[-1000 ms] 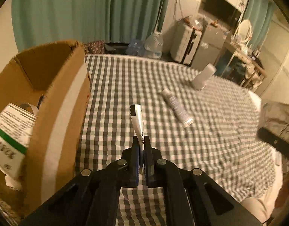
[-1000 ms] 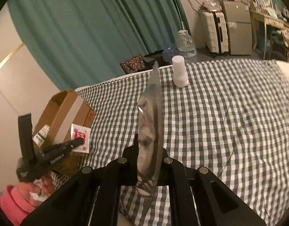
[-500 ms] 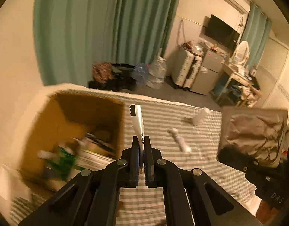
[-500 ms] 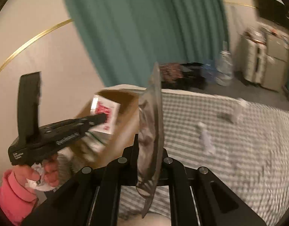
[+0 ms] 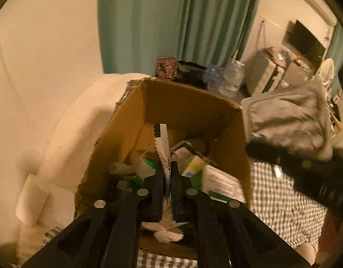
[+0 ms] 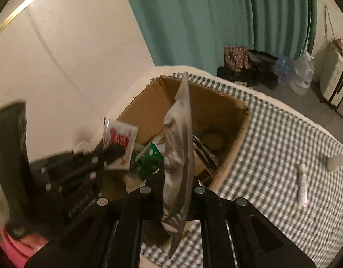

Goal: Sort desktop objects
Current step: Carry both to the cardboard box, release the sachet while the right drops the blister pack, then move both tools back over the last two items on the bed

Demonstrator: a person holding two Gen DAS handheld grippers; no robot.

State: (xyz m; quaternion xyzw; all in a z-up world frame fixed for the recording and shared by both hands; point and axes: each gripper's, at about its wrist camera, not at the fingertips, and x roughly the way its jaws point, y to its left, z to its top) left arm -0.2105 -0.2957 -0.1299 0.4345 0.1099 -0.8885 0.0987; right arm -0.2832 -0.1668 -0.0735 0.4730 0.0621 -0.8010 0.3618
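Both tongs were matte black plastic, chunky and angular. The left tongs point(image 5: 167, 179) had four round silver screw heads across the finger arms, same deal on the right tongs point(image 6: 176, 178). White lettering ran along the left unit's side, too blurry to read. Pink sleeve cuff point(image 6: 13, 245) peeked out underneath.

I see the cardboard box point(image 6: 229, 120) on the bed point(image 6: 283, 134) ahead of both claws, clutter inside it, a tube point(image 6: 302, 185) lying right of the box, a bottle point(image 6: 337, 162) beyond it
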